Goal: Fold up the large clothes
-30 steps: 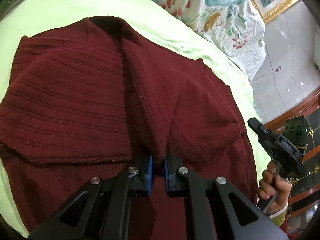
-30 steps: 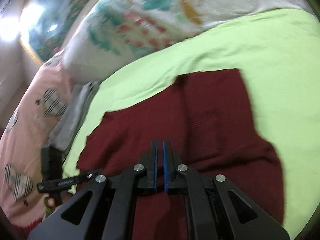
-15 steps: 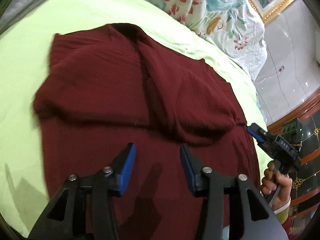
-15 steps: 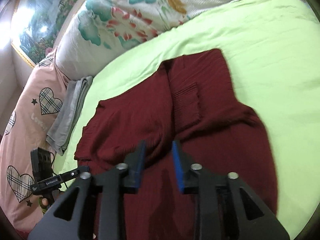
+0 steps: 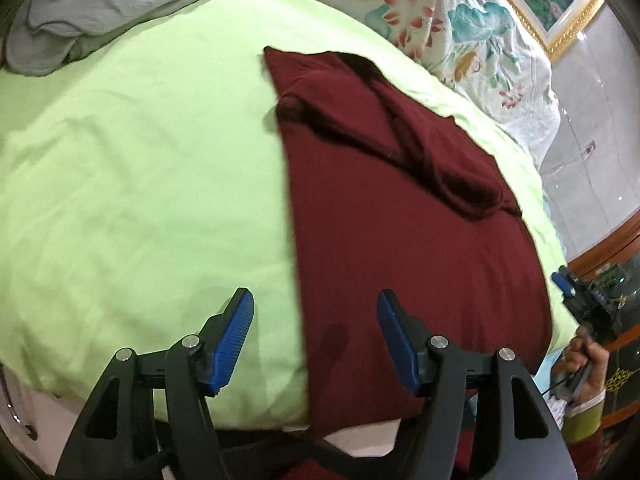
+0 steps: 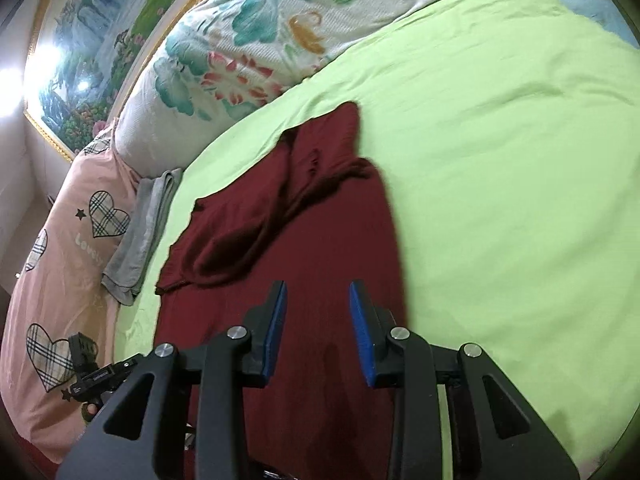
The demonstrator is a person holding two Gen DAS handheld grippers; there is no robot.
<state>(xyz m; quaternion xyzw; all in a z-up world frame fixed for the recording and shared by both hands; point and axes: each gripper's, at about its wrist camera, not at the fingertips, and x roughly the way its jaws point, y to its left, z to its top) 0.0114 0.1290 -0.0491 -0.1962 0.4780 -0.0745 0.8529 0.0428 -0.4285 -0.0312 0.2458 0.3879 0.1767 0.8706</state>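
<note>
With both sleeves folded in on the sweater, we're between folds. Left gripper and right gripper are opening, empty. Next, I'd guess: grab the hem.

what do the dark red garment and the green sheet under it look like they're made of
Dark red garment: seems a soft knit, matte, with faint ribbing on the folded sleeve and thick, rounded folds; motion blur leaves the yarn open. Green sheet: looks like thin, smooth woven fabric, perhaps cotton, matte, showing only shallow creases and no visible pile.
</note>
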